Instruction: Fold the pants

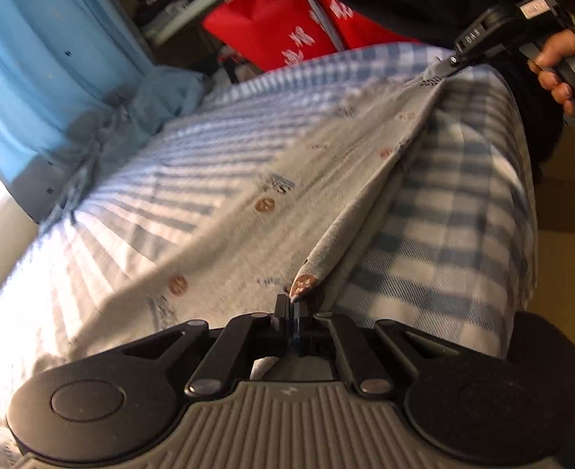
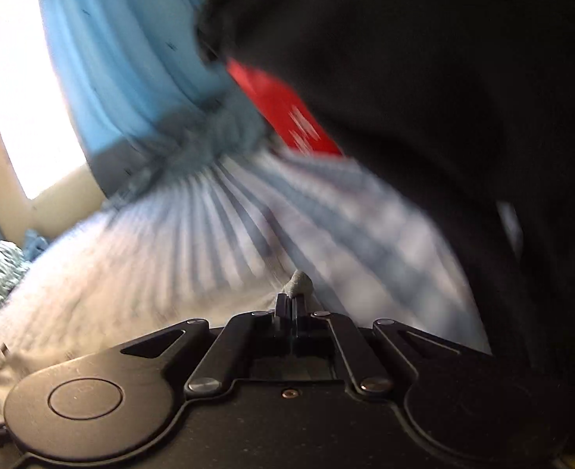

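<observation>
Two claws, the left claw (image 1: 292,304) and right claw (image 1: 452,63), clamp opposite ends of the grey printed cotton pants (image 1: 287,179), stretching their folded edge taut lengthwise between them above the blue-checked bed sheet (image 1: 444,215).

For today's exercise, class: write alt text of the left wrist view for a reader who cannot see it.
The left claw is shut on a fold of grey patterned pants, stretched taut across a blue checked bedsheet to the right claw, gripped by a hand. A blue curtain and red bag sit behind.
</observation>
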A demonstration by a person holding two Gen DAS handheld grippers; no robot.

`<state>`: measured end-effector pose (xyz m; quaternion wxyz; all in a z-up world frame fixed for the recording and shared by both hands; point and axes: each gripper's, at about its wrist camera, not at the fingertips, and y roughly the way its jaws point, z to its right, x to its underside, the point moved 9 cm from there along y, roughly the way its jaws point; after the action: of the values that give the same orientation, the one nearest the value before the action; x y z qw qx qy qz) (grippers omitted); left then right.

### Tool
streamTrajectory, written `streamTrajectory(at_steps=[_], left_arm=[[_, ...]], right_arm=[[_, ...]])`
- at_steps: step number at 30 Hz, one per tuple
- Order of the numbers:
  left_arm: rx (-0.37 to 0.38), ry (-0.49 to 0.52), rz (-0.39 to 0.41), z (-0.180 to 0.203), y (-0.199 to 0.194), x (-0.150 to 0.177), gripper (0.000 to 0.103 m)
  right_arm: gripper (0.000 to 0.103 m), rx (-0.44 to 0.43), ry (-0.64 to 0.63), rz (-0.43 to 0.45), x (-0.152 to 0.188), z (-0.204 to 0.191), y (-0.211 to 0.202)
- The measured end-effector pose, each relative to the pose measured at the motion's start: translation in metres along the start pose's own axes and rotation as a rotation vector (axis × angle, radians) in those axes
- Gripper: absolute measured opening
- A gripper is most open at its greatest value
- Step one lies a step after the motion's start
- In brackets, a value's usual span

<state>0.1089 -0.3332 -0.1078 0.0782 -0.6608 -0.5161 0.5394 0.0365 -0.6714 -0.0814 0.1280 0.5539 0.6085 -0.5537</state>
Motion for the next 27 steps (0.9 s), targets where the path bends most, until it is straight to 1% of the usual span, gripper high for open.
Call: streamTrajectory(at_steps=[2,3,4,5,6,7,8,9,10,12,14,15,16,17,18,19,21,22,23,25,27], left_arm=[[-0.001,0.025,0.008,0.001,-0.001,0.001,0.001],[0.006,0.035,0.009,0.001,-0.002,0.0,0.002],[0.012,0.036,0.013,0.001,-0.004,0.0,0.005],[0.02,0.024,0.02,-0.001,-0.006,-0.001,0.009],[0.041,-0.005,0.026,-0.002,-0.007,-0.001,0.013],[0.06,-0.033,0.023,-0.003,-0.008,-0.001,0.019],[0.074,-0.064,0.02,-0.005,-0.008,-0.001,0.024],[0.078,-0.091,0.021,-0.007,-0.009,-0.002,0.033],[0.077,-0.113,0.022,-0.009,-0.011,-0.002,0.041],[0.072,-0.146,0.023,-0.013,-0.013,-0.001,0.047],[0.057,-0.169,0.022,-0.018,-0.016,0.0,0.052],[0.041,-0.178,0.021,-0.023,-0.017,0.001,0.055],[0.024,-0.185,0.019,-0.028,-0.019,0.003,0.058],[0.011,-0.195,0.02,-0.033,-0.021,0.005,0.059],[-0.004,-0.213,0.021,-0.039,-0.023,0.007,0.061],[-0.016,-0.238,0.019,-0.047,-0.024,0.01,0.063],[-0.037,-0.301,0.007,-0.063,-0.025,0.016,0.065],[-0.05,-0.337,-0.003,-0.071,-0.024,0.021,0.068],[-0.063,-0.371,-0.018,-0.08,-0.022,0.027,0.068],[-0.087,-0.433,-0.05,-0.095,-0.02,0.04,0.068],[-0.098,-0.499,-0.055,-0.112,-0.028,0.054,0.068]], right_arm=[[0.001,-0.01,0.003,-0.023,0.008,0.003,0.002],[0.008,0.001,-0.003,-0.026,0.007,0.003,0.002],[0.021,0.025,-0.019,-0.014,0.003,0.003,0.002],[0.028,0.042,-0.038,0.002,-0.004,0.003,0.001],[0.04,0.046,-0.05,0.022,-0.012,0.001,0.002],[0.044,0.042,-0.056,0.037,-0.02,-0.002,0.003],[0.045,0.029,-0.064,0.042,-0.029,-0.007,0.008],[0.045,0.01,-0.08,0.032,-0.035,-0.012,0.016],[0.048,-0.008,-0.1,0.008,-0.04,-0.018,0.027],[0.051,-0.024,-0.127,-0.054,-0.045,-0.024,0.053],[0.049,-0.015,-0.139,-0.106,-0.045,-0.027,0.075],[0.038,-0.01,-0.151,-0.122,-0.045,-0.029,0.083],[0.015,-0.01,-0.172,-0.125,-0.045,-0.032,0.087],[0.003,-0.002,-0.198,-0.117,-0.046,-0.034,0.088],[0.001,0.008,-0.223,-0.102,-0.047,-0.037,0.086],[0.0,0.011,-0.234,-0.087,-0.05,-0.039,0.084],[0.0,0.025,-0.217,-0.045,-0.057,-0.039,0.081],[0.0,0.038,-0.213,-0.031,-0.06,-0.038,0.081],[0.0,0.048,-0.213,-0.033,-0.06,-0.036,0.084],[0.0,0.071,-0.232,-0.075,-0.054,-0.035,0.093],[0.0,0.116,-0.275,-0.082,-0.05,-0.039,0.094]])
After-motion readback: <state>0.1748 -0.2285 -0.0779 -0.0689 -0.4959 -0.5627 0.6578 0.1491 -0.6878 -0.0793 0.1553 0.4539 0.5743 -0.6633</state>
